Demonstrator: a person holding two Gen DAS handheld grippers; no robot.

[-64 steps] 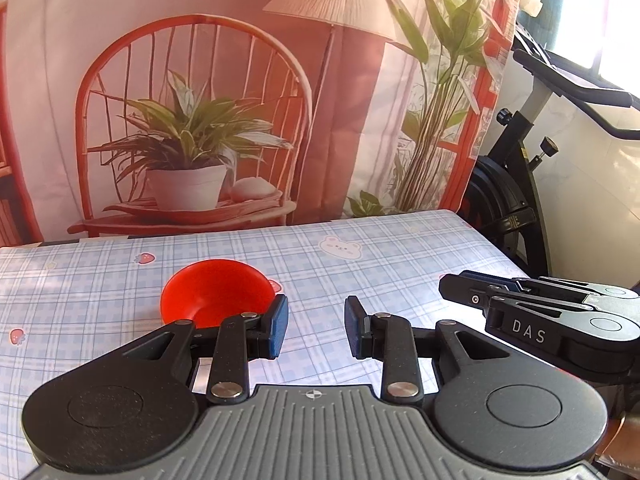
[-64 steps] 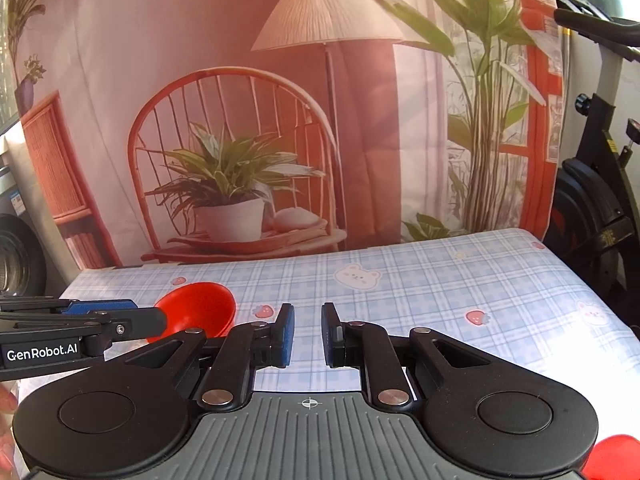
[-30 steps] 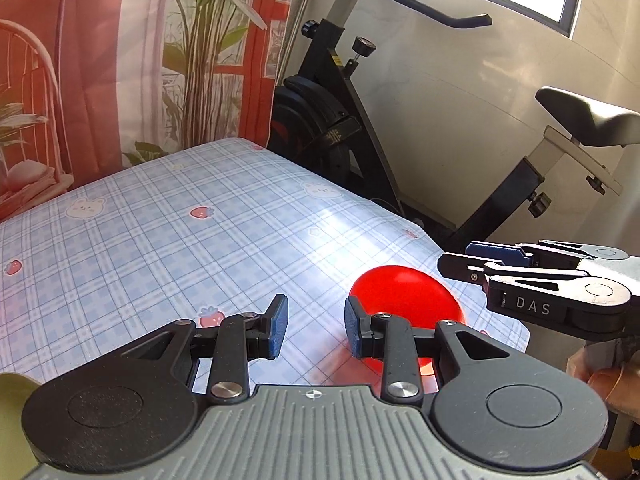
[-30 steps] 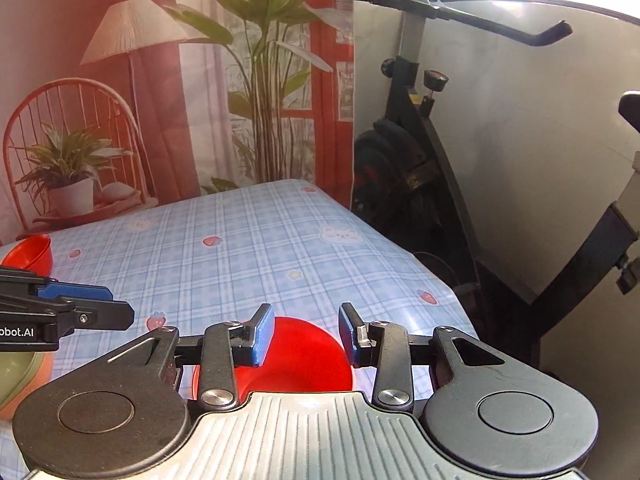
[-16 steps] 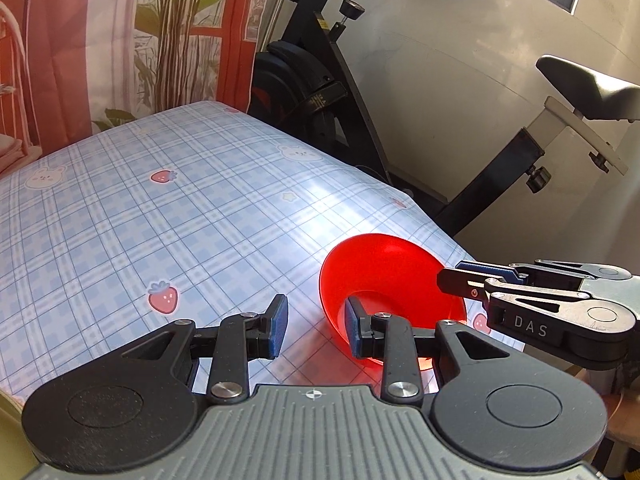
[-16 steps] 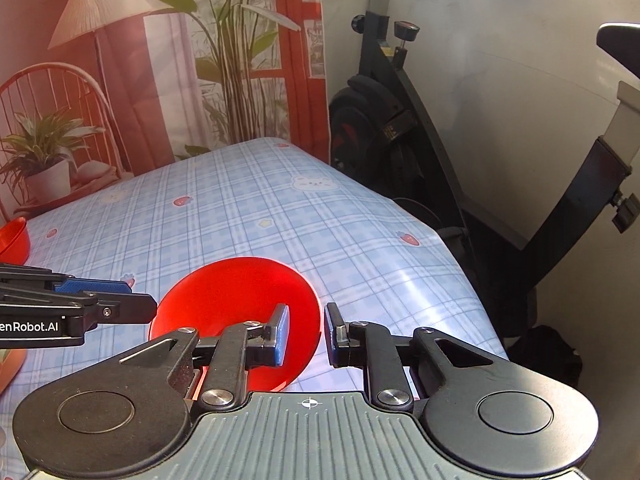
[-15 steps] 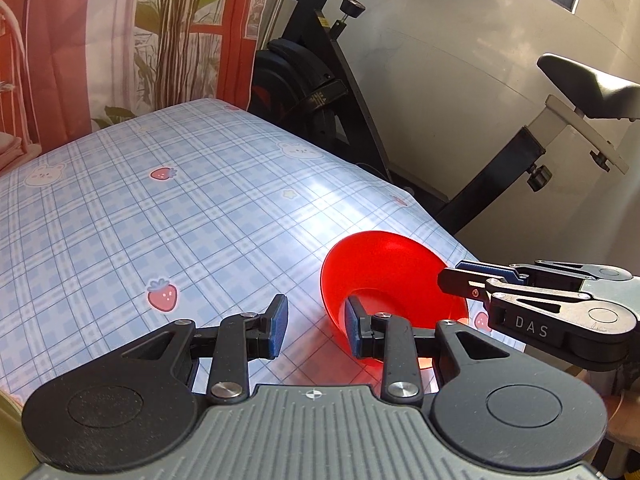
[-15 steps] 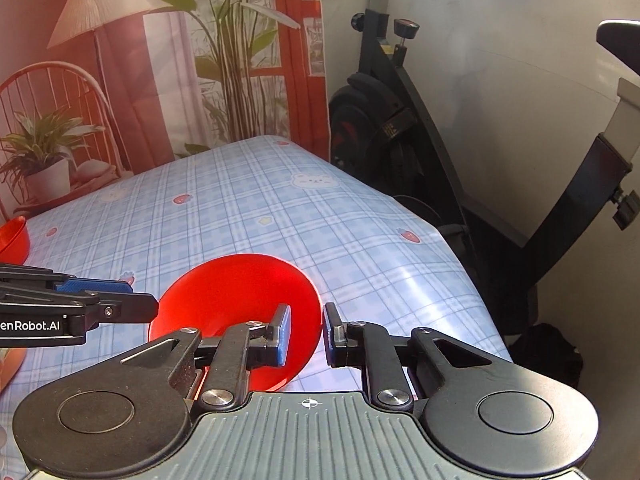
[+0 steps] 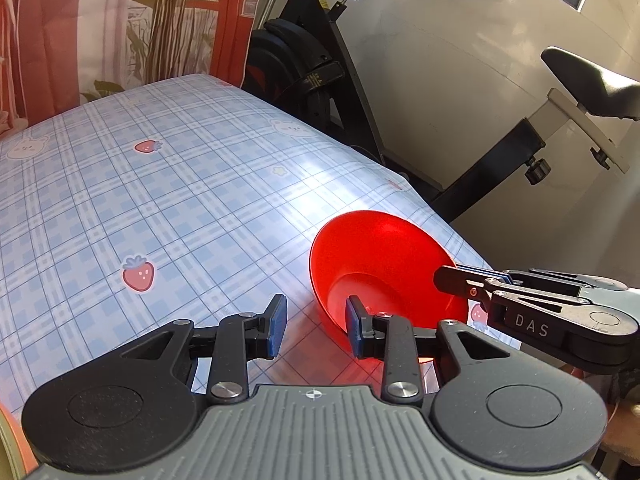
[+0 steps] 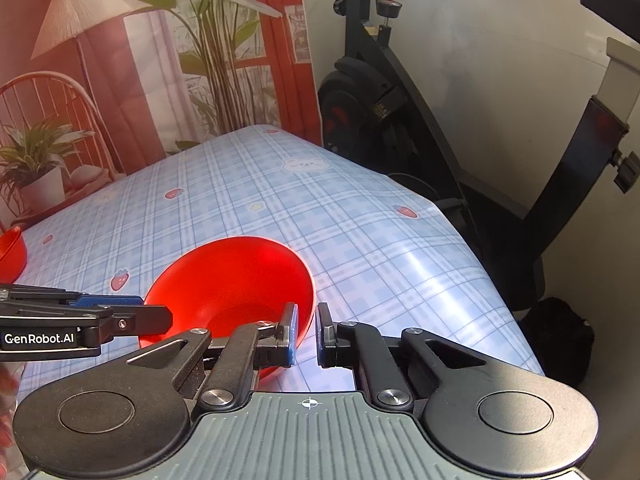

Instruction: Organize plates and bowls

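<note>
A red bowl (image 9: pixel 384 268) sits near the right edge of the checked table (image 9: pixel 160 208); it also shows in the right wrist view (image 10: pixel 236 284). My left gripper (image 9: pixel 314 322) is open, its right finger against the bowl's near-left wall. My right gripper (image 10: pixel 306 330) is open by a narrow gap, with the bowl's right rim at that gap; its left finger is inside the bowl. Whether the pads touch the rim I cannot tell. A second red bowl (image 10: pixel 12 248) sits at the far left of the table.
An exercise bike (image 10: pixel 400 112) stands just beyond the table's right edge. A printed backdrop (image 10: pixel 120 60) hangs behind the table. A green and orange dish edge (image 9: pixel 10 444) shows at the lower left of the left wrist view.
Both grippers swung from the far-left bowl to the right bowl and closed in on it. The right gripper's jaws narrowed and moved onto the bowl's right rim.
</note>
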